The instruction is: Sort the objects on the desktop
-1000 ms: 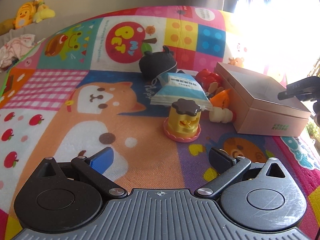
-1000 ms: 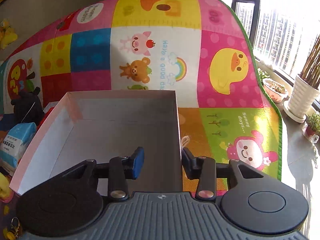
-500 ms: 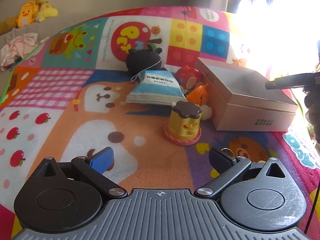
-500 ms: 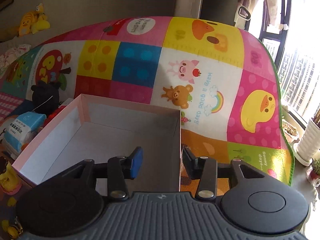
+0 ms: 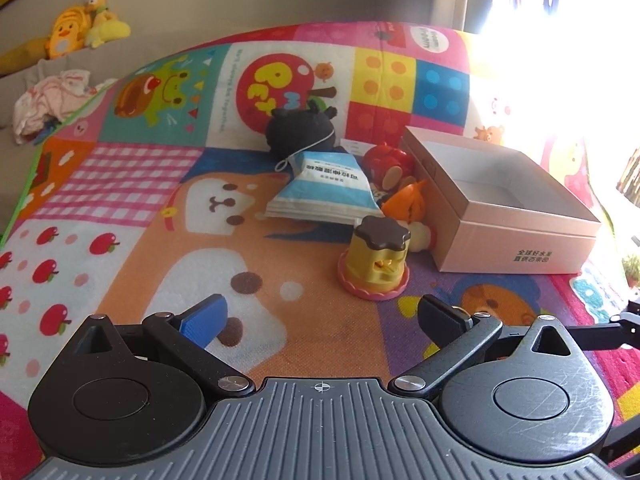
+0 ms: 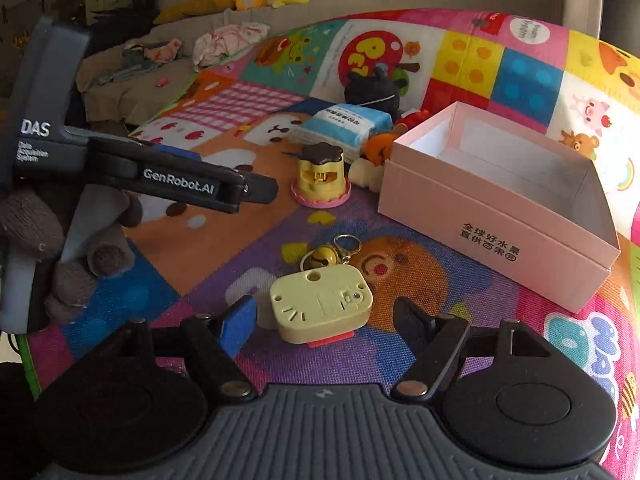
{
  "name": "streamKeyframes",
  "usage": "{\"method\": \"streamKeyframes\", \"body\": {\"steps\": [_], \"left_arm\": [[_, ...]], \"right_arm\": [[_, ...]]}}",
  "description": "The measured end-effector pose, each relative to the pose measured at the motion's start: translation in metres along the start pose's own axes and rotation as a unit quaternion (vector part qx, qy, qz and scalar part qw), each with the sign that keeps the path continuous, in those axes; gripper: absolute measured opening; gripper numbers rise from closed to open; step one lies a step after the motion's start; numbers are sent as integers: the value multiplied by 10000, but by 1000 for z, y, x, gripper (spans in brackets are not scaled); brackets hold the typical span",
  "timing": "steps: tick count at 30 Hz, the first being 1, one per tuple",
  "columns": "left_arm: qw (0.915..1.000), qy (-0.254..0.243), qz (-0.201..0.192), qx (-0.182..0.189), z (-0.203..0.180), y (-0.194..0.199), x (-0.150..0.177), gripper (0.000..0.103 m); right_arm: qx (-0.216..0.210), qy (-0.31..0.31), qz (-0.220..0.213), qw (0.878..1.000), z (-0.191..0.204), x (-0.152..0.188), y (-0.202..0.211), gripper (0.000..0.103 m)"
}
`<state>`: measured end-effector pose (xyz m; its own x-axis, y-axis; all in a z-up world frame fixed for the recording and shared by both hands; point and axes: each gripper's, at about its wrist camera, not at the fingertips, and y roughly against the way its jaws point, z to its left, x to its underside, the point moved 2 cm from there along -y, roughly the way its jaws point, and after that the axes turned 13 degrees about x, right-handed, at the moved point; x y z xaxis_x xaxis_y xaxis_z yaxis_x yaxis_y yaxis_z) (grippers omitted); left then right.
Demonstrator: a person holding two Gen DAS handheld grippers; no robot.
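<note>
An open pink box (image 5: 516, 248) (image 6: 480, 216) stands empty on the colourful play mat. Left of it lie a yellow cake-shaped toy (image 5: 378, 264) (image 6: 322, 176), a blue-white tissue pack (image 5: 326, 190) (image 6: 348, 124), a black plush (image 5: 300, 132), a red toy (image 5: 390, 166) and an orange toy (image 5: 406, 204). My left gripper (image 5: 322, 318) hovers open over the mat, short of the cake toy, with nothing in it. My right gripper (image 6: 326, 322) is low over the mat and its jaws are opening. A pale yellow keychain toy (image 6: 322, 306) lies between them, untouched by the pads, with a gold bell (image 6: 320, 256) attached.
The play mat (image 5: 120, 184) covers the whole surface. A gloved hand (image 6: 60, 248) holds the left gripper (image 6: 260, 190) at the left of the right wrist view. Beyond the mat are a couch with clothes (image 6: 228, 38) and yellow plush toys (image 5: 76, 30).
The right gripper swung from above the box down to the mat in front of it, and its jaws widened around the keychain toy. The left gripper stayed nearly still.
</note>
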<state>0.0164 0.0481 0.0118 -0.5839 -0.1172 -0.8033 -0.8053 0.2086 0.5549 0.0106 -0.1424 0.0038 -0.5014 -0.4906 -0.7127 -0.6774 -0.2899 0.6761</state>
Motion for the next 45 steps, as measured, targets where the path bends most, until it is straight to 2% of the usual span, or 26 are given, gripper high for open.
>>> {"method": "streamKeyframes", "body": {"steps": [2,5,7,9,13,19,21,22,26,27,28,29,33,37,41,42,45], "left_arm": [[10000,-45,-19,-26,-1,4,0,103],[10000,-49,-26,-42,-1,7,0,103],[10000,-47,5,-19,-2,4,0,103],[9999,-69,58,51,-6,-1,2,103],[9995,-260,136,147,-17,-17,3,103],[9990,-296,297,160,-16,-55,-10,102],[9987,-361,364,68,-16,-65,-13,92],[9985,-361,405,51,-15,-68,-15,81],[9989,-312,338,55,-13,-72,-17,77],[9990,-307,312,69,-13,-71,-17,73],[9990,-323,291,67,-13,-70,-17,61],[9990,-346,278,43,-13,-68,-16,59],[9991,-309,282,87,-9,-54,-8,59],[9988,-221,317,286,-10,-31,6,60],[9987,-228,256,388,-14,-18,18,77],[9987,-229,232,385,-14,-17,18,79],[9989,-132,236,387,-12,-20,17,85]], "right_arm": [[340,77,63,9994,-4,3,-6,76],[1120,120,-36,9936,-23,10,-5,76],[1764,-42,21,9843,-45,16,-6,77],[2019,-344,154,9787,-66,22,-8,81],[1769,-916,235,9797,-85,36,-1,87],[1398,-1111,169,9838,-75,45,2,98],[1311,-1146,180,9846,-73,43,2,98],[1252,-1174,184,9850,-72,43,3,98],[967,-1212,176,9878,-64,33,2,98],[901,-1186,152,9887,-60,29,1,98],[850,-1148,118,9897,-56,25,-1,98],[814,-1109,75,9905,-52,21,-1,98],[868,-863,-77,9924,-37,9,-5,98],[1245,-710,-25,9897,-41,7,-15,98],[2057,-607,-45,9767,-55,7,-20,98],[2103,-677,-45,9753,-60,7,-19,98],[1666,-1066,-59,9802,-67,2,-12,98]]}}
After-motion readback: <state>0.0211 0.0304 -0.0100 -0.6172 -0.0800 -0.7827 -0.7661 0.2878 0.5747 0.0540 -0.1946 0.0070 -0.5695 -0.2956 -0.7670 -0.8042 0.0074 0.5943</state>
